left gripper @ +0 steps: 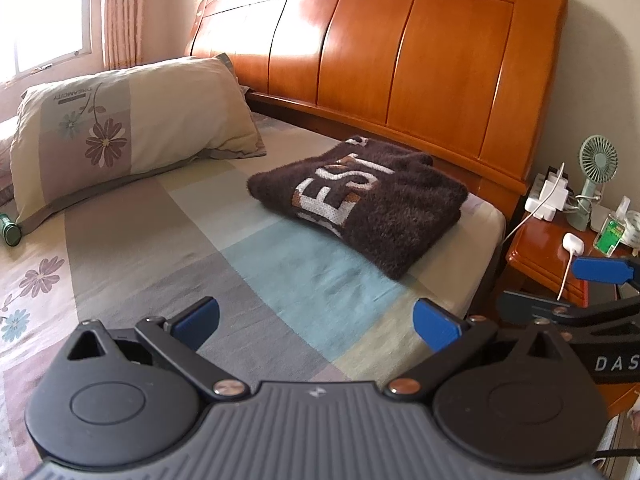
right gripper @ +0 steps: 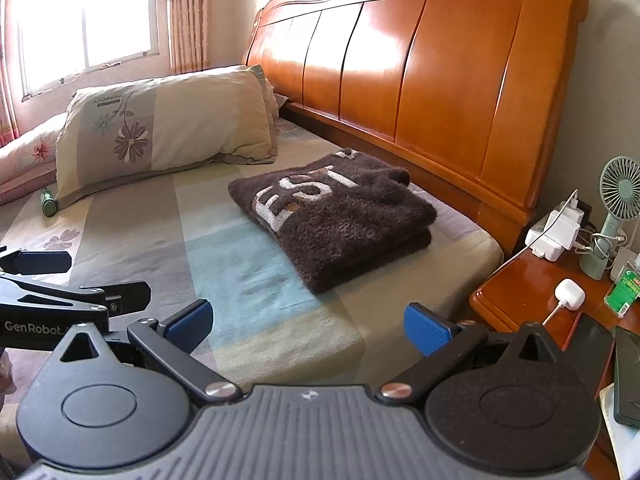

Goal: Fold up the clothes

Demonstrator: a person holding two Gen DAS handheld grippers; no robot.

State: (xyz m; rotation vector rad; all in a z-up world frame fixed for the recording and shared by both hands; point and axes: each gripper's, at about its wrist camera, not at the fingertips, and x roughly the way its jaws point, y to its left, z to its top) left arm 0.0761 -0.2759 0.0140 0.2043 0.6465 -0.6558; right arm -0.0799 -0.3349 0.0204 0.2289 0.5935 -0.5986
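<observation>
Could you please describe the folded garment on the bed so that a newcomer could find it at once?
Start at the orange wooden headboard. Just below it, near the bed corner beside the nightstand, lies a folded sweater. It is fuzzy dark brown with large white letters, unlike the pale floral pillow farther left.

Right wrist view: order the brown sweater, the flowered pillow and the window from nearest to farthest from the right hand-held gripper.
From the right hand-held gripper:
1. Brown sweater, folded on the bed just ahead.
2. Flowered pillow, farther back on the left.
3. Window, on the far wall behind the pillow.
</observation>
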